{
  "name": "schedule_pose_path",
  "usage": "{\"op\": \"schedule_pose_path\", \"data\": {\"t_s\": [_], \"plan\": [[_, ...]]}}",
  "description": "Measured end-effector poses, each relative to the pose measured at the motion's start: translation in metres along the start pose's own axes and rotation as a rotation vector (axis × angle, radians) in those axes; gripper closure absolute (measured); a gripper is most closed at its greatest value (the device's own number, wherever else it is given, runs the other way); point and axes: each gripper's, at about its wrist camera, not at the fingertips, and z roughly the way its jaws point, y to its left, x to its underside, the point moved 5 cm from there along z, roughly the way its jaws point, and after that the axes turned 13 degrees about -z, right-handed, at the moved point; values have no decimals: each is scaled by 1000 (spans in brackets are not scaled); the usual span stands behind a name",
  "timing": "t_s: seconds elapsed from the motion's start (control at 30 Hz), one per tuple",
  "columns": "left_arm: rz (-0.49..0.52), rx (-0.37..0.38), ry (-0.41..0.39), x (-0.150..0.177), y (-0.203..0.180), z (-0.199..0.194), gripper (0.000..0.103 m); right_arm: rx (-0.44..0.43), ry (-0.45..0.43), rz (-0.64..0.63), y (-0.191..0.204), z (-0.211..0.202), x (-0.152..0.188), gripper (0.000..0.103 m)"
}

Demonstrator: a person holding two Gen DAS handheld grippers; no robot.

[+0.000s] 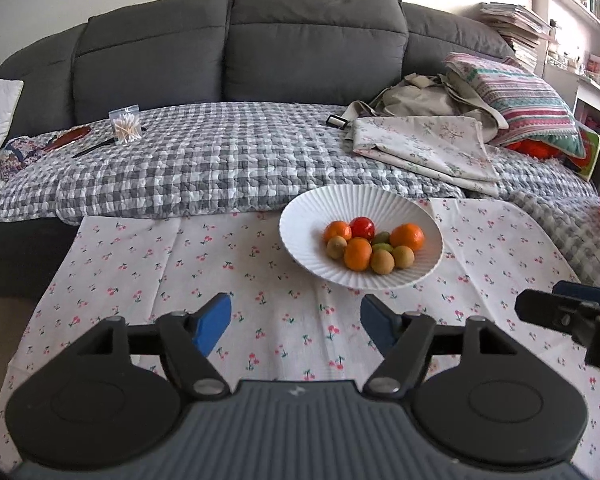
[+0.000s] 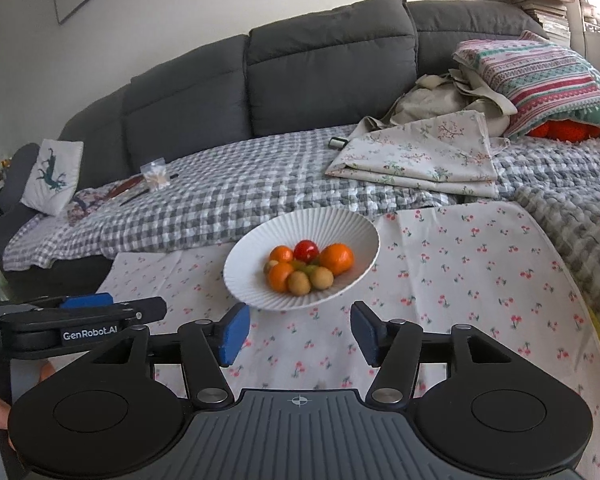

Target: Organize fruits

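My left hand-held gripper (image 1: 296, 320) hovers wide open and empty over the cherry-print desk (image 1: 148, 280). At one o'clock, a ribbed white bowl (image 1: 316, 208) holds the fruits (image 1: 374, 246): small, round, likely light and slippery, best pinched across their middles. My right hand-held gripper (image 2: 300, 330) is equally open and empty.

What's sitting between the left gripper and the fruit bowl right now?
Nothing but bare cherry-print tablecloth lies between the open left gripper and the white ribbed bowl; the left wrist view shows it.
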Motion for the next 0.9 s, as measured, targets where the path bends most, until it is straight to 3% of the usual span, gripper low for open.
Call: {"op": "schedule_pose_path", "data": {"t_s": [0.13,0.2,0.27,0.9], "plan": [[-1,-7,-15,7,2,-14,17,-6,-9,1,8,-13,8,27],[6,-11,-20,8,2,-17,4,-3,-14,-1,11,-18,11,18],[11,-21,-28,10,2,-18,1,13,-15,-6,12,-20,13,3],[26,-33,-6,13,1,-13,1,57,39,-18,13,-9,20,0]]}}
